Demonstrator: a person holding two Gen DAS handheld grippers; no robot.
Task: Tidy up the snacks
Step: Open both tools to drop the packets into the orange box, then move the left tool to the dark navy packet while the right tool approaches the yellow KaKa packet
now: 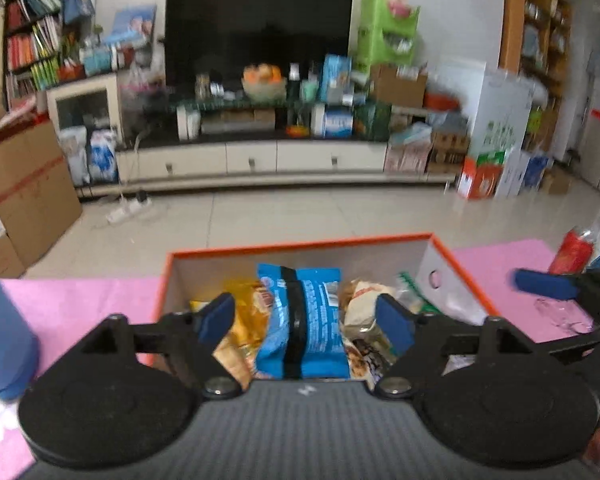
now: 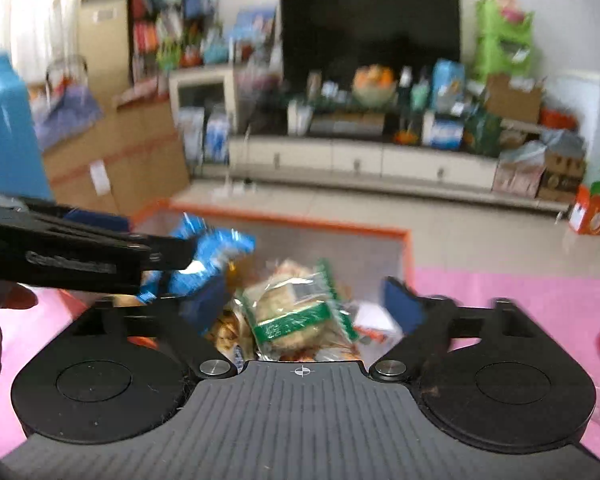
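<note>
Left claw was spread wide above the box, nothing pinched. The blue snack bag sat between its blue pads without either one touching it. Right claw was the same deal: jaws gaping over a clear-wrapped cake with green trim, holding nothing.

Progress-wise I'd say it was well along. The box already had a heap in it: the blue bag, a yellow packet, a pale wrapper and that green one. What looked left was a red packet out on the pink mat, though it was too blurry to be sure it was a snack.

The box was cardboard, orange outside and plain grey inside, with a round hole in one wall. The bags were crinkly and shiny, puffy pillow shapes, all soft stuff that would squash if squeezed hard.
</note>
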